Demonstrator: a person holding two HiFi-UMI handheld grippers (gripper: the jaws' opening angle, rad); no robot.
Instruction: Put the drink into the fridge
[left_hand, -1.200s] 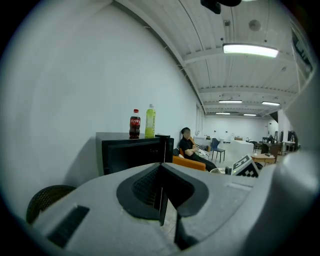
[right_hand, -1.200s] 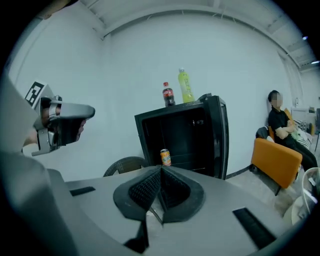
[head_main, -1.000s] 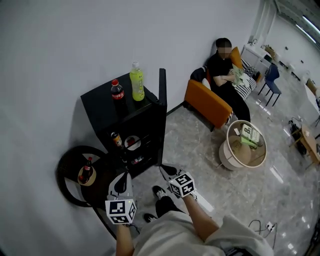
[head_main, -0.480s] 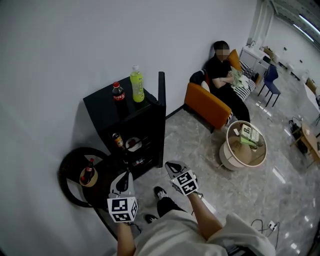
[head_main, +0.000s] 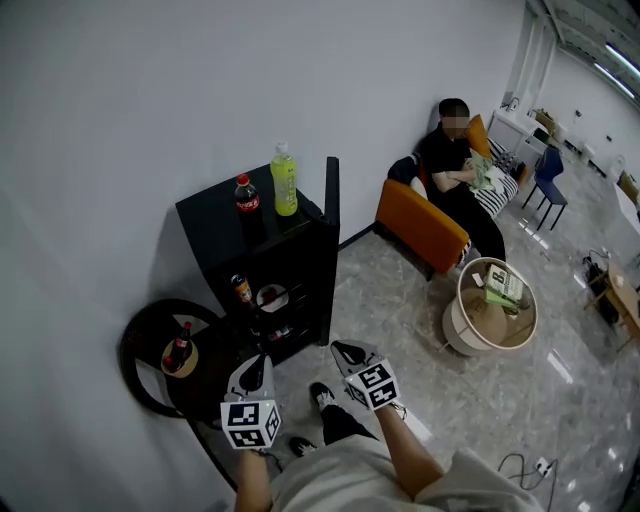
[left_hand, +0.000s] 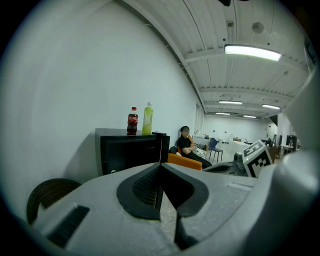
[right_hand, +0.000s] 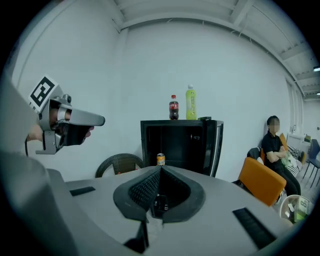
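The fridge (head_main: 292, 272) is glossy black, the floor (head_main: 560, 395) polished, veined, stone-look tile with a sheen, the wall (head_main: 120, 120) matt white, the round chair (head_main: 138, 338) dark woven wicker, the sofa (head_main: 420, 226) smooth orange upholstery, and the green bottle (head_main: 285, 182) translucent plastic

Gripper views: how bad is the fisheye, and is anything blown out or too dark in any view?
Left gripper view: round black border, straight lines bowed, ceiling lamp blown out. Right gripper view: same border, even light, fridge interior dark. Head view: dark corners, a soft shadow beside the fridge on the wall, no motion blur.
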